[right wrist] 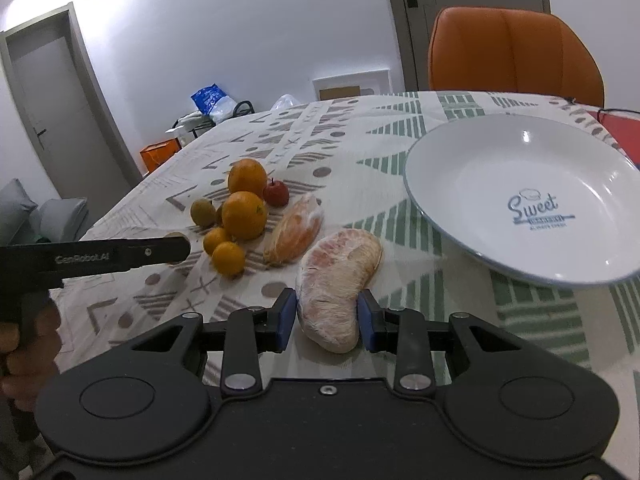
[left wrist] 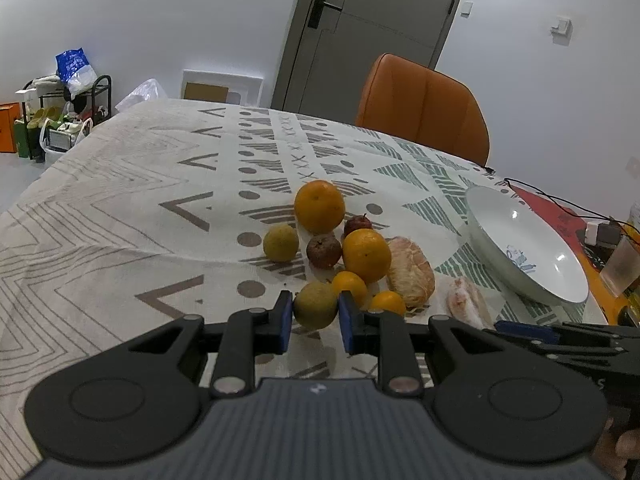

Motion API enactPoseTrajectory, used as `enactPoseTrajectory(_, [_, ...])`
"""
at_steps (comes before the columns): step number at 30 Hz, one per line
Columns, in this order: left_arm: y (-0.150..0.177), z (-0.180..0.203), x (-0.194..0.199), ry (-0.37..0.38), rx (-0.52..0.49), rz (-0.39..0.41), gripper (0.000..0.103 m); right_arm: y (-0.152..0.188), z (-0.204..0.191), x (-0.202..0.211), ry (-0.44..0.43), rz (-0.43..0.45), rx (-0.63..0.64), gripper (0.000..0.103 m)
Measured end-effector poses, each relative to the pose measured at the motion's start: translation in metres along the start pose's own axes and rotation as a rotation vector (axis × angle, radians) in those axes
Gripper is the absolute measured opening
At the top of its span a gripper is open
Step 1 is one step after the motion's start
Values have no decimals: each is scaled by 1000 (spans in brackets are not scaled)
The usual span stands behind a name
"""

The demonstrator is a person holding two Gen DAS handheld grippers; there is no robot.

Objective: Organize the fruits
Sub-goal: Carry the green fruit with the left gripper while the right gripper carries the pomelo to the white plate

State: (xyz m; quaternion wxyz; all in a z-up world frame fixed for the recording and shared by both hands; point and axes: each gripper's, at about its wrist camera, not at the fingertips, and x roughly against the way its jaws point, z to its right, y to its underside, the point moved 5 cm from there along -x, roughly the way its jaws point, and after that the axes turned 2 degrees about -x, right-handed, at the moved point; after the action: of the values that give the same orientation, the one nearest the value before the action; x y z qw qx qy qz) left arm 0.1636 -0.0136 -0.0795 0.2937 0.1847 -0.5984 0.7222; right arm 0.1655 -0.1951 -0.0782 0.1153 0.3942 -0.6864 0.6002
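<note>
Pinching a greenish citrus at its widest part, the left claw has a firm, round, rollable load. The right claw presses a soft, wrapped pomelo wedge across its middle; squeezing could bruise it. Both fruits sit on the surface. Oranges crowd close; the empty plate waits nearby.

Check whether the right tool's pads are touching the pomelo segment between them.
Touching. The right wrist view shows both blue pads of the right tool pressed against the sides of the pomelo segment, with no gap visible.
</note>
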Motion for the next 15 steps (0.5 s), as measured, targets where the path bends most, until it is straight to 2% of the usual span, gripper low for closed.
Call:
enactPoseTrajectory(6, [0,-1,1,2,-4,2,23,-3,-2,-6,-3,11,0,42])
enactPoseTrajectory(11, [2,-7,1,-9,2,-3,23,-9,-5,-14,4,13,3,44])
enactPoseTrajectory(15, [3,-12,1,-19,12,-7,23,-12,-9,-19,4,16,12,50])
